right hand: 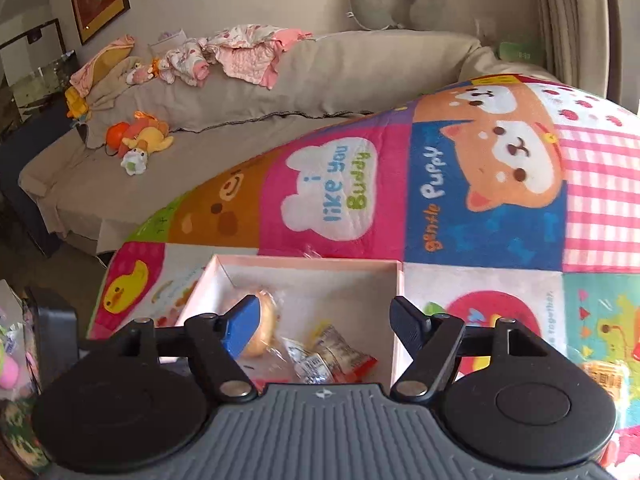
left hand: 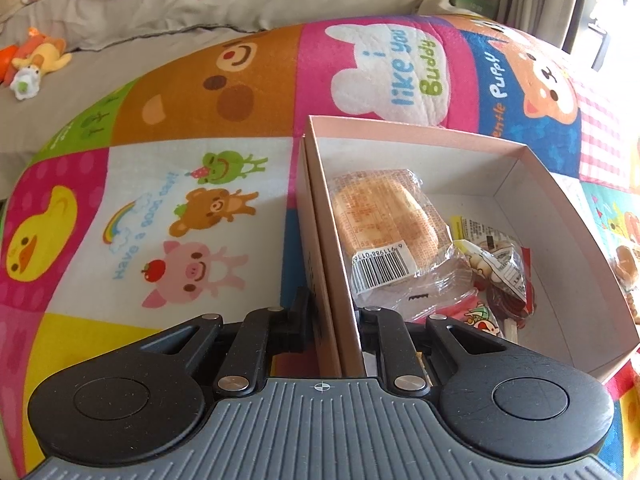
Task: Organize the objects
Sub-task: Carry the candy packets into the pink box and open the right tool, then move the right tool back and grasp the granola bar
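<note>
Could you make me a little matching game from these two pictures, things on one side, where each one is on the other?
Things:
1. wrapped bun
2. left gripper
3. right gripper
4. plush toy

Places:
A. lying on the grey sofa
B. clamped on the wall of the pink box
C. inside the box, near its left wall
D. open above the box, holding nothing

Pairs: 1-C, 2-B, 3-D, 4-A
</note>
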`<state>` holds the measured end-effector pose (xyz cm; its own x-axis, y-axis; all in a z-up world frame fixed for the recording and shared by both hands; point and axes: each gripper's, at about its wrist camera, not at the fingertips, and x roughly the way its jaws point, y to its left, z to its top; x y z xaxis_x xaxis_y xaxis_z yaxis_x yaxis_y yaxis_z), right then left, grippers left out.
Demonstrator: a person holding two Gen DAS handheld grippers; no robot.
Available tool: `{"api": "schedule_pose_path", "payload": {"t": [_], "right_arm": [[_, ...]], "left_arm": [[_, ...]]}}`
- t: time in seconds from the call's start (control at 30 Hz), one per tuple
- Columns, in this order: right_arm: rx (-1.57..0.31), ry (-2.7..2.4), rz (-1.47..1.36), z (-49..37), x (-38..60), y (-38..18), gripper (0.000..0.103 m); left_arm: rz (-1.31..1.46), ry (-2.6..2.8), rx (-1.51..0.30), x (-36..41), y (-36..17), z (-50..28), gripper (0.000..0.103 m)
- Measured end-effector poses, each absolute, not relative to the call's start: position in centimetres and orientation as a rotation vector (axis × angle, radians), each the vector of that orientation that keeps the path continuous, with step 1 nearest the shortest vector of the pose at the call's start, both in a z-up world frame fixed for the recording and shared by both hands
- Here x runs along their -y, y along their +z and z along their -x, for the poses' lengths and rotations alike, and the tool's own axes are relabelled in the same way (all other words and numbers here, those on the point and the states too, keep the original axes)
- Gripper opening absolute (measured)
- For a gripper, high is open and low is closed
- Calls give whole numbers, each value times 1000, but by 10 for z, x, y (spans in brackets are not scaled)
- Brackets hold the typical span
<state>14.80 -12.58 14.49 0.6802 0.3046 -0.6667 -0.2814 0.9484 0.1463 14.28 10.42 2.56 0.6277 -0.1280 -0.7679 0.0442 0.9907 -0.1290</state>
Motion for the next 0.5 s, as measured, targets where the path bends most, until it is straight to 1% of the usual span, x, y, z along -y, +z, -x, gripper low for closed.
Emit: {"api": "schedule_pose_path", "payload": {"t": [0.13,0.3,0.5], "right_arm": [[-793,253,21,-115,165,127,75],[-800,158,194,-64,197,92,75],[-851,129,73,-28,238,61,75]], "left_arm": [[97,-96,-883,-104,26,-142,17],[76,-88,-885,-100,26,-141,17],[70,-75,-888,-98,27,-139,17]]}}
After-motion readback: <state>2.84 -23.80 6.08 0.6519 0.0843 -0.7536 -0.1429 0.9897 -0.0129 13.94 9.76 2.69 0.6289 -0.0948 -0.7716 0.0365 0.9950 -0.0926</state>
